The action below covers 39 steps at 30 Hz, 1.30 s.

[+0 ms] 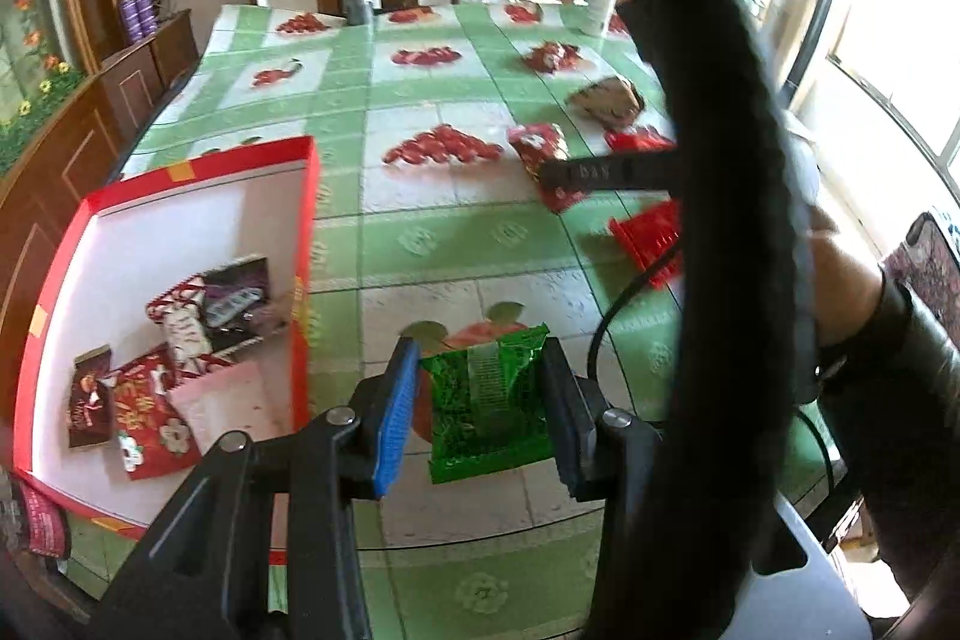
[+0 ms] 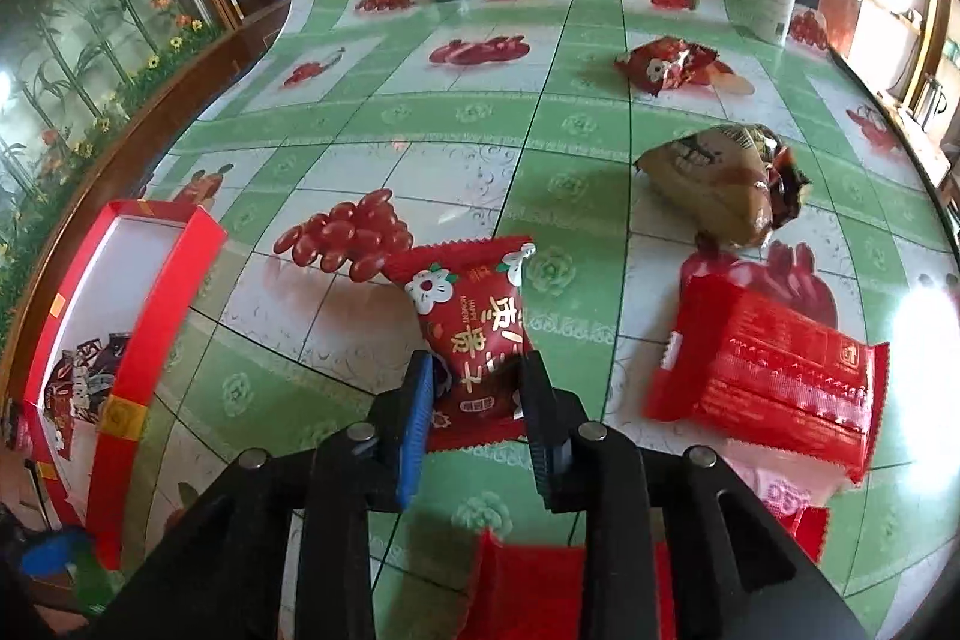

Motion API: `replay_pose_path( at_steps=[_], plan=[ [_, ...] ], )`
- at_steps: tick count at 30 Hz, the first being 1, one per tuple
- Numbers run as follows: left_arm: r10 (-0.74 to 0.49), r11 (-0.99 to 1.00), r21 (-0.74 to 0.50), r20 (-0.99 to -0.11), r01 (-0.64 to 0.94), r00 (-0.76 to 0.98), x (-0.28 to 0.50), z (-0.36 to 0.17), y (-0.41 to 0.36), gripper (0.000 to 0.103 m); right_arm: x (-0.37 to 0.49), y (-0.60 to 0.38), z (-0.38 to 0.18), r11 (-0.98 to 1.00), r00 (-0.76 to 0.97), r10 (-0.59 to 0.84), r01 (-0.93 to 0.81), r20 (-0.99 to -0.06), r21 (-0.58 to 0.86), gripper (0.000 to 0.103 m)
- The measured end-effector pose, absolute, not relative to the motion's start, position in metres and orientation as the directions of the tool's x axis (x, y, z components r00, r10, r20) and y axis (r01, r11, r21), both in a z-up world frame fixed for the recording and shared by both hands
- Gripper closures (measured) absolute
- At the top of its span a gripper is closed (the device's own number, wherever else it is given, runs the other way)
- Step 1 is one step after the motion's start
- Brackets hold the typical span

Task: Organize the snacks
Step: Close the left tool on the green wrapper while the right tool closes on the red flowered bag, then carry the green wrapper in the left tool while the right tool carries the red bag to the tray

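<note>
The left gripper (image 1: 480, 400) is clamped on a green packet (image 1: 489, 406), held clear above the tabletop (image 1: 420, 232) just right of the red box (image 1: 303, 280) (which holds several snack packets (image 1: 180, 340)). The right gripper (image 2: 477, 418) has its jaws narrowly set around the near end of a red flower packet (image 2: 468, 334) lying on the tabletop, pads touching its sides. A flat red packet (image 2: 774, 376) lies just right of it, with a brown packet (image 2: 714, 178) and another red packet (image 2: 666, 64) farther back.
</note>
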<state>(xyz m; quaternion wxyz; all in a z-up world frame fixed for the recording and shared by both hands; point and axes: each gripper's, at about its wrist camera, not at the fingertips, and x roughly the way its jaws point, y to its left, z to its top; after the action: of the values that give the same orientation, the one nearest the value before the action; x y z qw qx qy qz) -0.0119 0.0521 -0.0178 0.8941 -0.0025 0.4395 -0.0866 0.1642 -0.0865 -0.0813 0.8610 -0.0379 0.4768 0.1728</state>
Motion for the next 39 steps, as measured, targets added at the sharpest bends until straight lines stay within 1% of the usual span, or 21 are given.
replay_pose_path(
  at_steps=[1, 2, 3, 4, 6, 10, 11, 12, 14, 16, 19, 20, 21, 22, 23, 26, 27, 31, 34, 37, 39],
  plan=[
    [-0.156, 0.986, -0.083, -0.782, 0.147, 0.604, -0.012, -0.016, 0.055, 0.062, 0.164, -0.086, -0.081, 0.938, 0.486, 0.256, -0.336, -0.835, 0.092, 0.078],
    [-0.155, 0.986, -0.086, -0.779, 0.14, 0.608, -0.012, -0.015, 0.057, 0.062, 0.163, -0.086, -0.08, 0.937, 0.487, 0.258, -0.335, -0.834, 0.094, 0.086],
    [-0.152, 0.987, -0.087, -0.777, 0.135, 0.611, -0.013, -0.014, 0.059, 0.062, 0.162, -0.087, -0.078, 0.937, 0.494, 0.266, -0.336, -0.828, 0.1, 0.099],
    [-0.151, 0.988, -0.09, -0.774, 0.13, 0.614, -0.013, -0.013, 0.061, 0.062, 0.16, -0.088, -0.074, 0.935, 0.501, 0.272, -0.339, -0.822, 0.103, 0.103],
    [-0.149, 0.988, -0.092, -0.769, 0.123, 0.621, -0.014, -0.01, 0.063, 0.062, 0.153, -0.092, -0.064, 0.931, 0.517, 0.292, -0.345, -0.805, 0.117, 0.103],
    [-0.152, 0.988, -0.101, -0.764, 0.117, 0.627, -0.014, -0.009, 0.067, 0.061, 0.14, -0.101, -0.046, 0.908, 0.547, 0.379, -0.373, -0.746, 0.188, 0.102],
    [-0.152, 0.988, -0.103, -0.763, 0.115, 0.628, -0.013, -0.008, 0.067, 0.062, 0.142, -0.1, -0.045, 0.904, 0.548, 0.389, -0.381, -0.741, 0.193, 0.085],
    [-0.153, 0.988, -0.105, -0.762, 0.113, 0.629, -0.014, -0.008, 0.068, 0.061, 0.145, -0.098, -0.046, 0.908, 0.544, 0.374, -0.377, -0.751, 0.18, 0.055],
    [-0.158, 0.987, -0.11, -0.758, 0.114, 0.632, -0.014, -0.007, 0.068, 0.061, 0.149, -0.095, -0.05, 0.918, 0.551, 0.36, -0.352, -0.752, 0.181, 0.03],
    [-0.157, 0.988, -0.109, -0.758, 0.114, 0.633, -0.014, -0.006, 0.068, 0.061, 0.155, -0.091, -0.054, 0.93, 0.567, 0.34, -0.322, -0.75, 0.178, 0.031],
    [-0.155, 0.988, -0.109, -0.76, 0.111, 0.631, -0.013, -0.007, 0.07, 0.061, 0.169, -0.081, -0.067, 0.941, 0.544, 0.305, -0.3, -0.782, 0.158, 0.033],
    [-0.152, 0.988, -0.108, -0.759, 0.108, 0.633, -0.013, -0.006, 0.072, 0.061, 0.175, -0.077, -0.073, 0.939, 0.526, 0.305, -0.304, -0.794, 0.159, 0.043],
    [-0.151, 0.988, -0.108, -0.759, 0.106, 0.634, -0.013, -0.006, 0.073, 0.061, 0.179, -0.072, -0.08, 0.943, 0.505, 0.279, -0.306, -0.817, 0.132, 0.063],
    [-0.148, 0.989, -0.108, -0.758, 0.101, 0.635, -0.012, -0.006, 0.075, 0.061, 0.179, -0.068, -0.084, 0.948, 0.509, 0.238, -0.309, -0.827, 0.082, 0.072],
    [-0.142, 0.99, -0.107, -0.756, 0.094, 0.639, -0.011, -0.005, 0.077, 0.061, 0.176, -0.066, -0.083, 0.948, 0.537, 0.203, -0.317, -0.819, 0.028, 0.072],
    [-0.132, 0.991, -0.107, -0.753, 0.079, 0.645, -0.01, -0.004, 0.081, 0.061, 0.165, -0.074, -0.077, 0.943, 0.528, 0.243, -0.325, -0.814, 0.072, 0.073],
    [-0.131, 0.991, -0.108, -0.751, 0.075, 0.647, -0.01, -0.004, 0.083, 0.061, 0.157, -0.077, -0.072, 0.943, 0.546, 0.243, -0.327, -0.802, 0.063, 0.073],
    [-0.103, 0.994, -0.091, -0.747, 0.054, 0.657, -0.009, -0.003, 0.084, 0.061, 0.111, -0.099, -0.039, 0.927, 0.591, 0.33, -0.352, -0.736, 0.133, 0.073],
    [-0.087, 0.996, -0.083, -0.741, 0.038, 0.666, -0.008, -0.001, 0.083, 0.061, 0.083, -0.108, -0.02, 0.914, 0.612, 0.371, -0.373, -0.698, 0.159, 0.073],
    [-0.079, 0.996, -0.082, -0.734, 0.029, 0.675, -0.008, 0.001, 0.083, 0.061, 0.056, -0.111, -0.005, 0.91, 0.632, 0.372, -0.392, -0.68, 0.134, 0.073],
    [-0.073, 0.997, -0.077, -0.732, 0.024, 0.678, -0.008, 0.001, 0.082, 0.061, 0.043, -0.106, 0.0, 0.915, 0.644, 0.344, -0.393, -0.683, 0.091, 0.073]
  ],
)
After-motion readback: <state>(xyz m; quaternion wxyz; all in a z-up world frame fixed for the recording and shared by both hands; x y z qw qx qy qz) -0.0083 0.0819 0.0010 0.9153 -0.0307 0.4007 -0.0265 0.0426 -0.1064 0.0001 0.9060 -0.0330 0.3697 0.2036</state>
